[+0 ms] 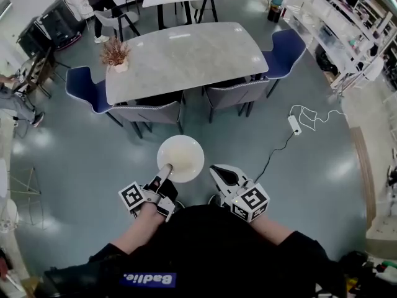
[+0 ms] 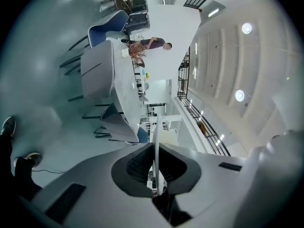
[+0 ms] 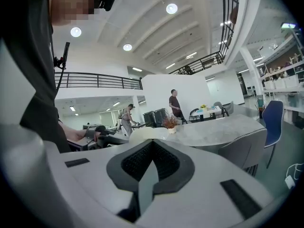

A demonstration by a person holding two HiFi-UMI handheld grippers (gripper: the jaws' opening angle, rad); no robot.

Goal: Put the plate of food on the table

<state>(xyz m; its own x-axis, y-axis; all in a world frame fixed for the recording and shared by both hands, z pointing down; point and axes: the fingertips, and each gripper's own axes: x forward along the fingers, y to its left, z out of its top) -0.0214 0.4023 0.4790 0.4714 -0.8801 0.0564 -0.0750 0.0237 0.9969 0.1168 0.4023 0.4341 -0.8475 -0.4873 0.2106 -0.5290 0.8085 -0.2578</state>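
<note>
Left claw (image 1: 165, 170): clamps the near rim of the plate (image 1: 181, 156); in the left gripper view the rim shows edge-on, pinched between both pads. Right claw (image 1: 219, 173): jaws together, nothing between them, just beside the plate without touching.

Counter (image 1: 186, 54): grey stone top, ahead, well apart from the plate. Carries only a dried plant in a pot (image 1: 115, 54) near its left end; plenty of bare top to set down on.

Chairs: grey pair (image 1: 155, 110) tucked along the near edge, blue ones (image 1: 84, 85) at the ends. Likely need reaching over.

Plate: pale, round, shallow, carried above the floor close to the body. Contents read as a pale patch; cannot tell what food. Judged stiff, smooth, breakable, and heavy for a one-sided rim pinch, so prone to tipping or slipping. Better taken on the opposite rim with the right claw too, and kept level.

Power strip (image 1: 294, 125): on the floor at right, cord trailing.

Writing: white letters on a blue patch (image 1: 149, 280) on the dark garment, possibly a tag, left unread. Claw cubes show square markers only.
</note>
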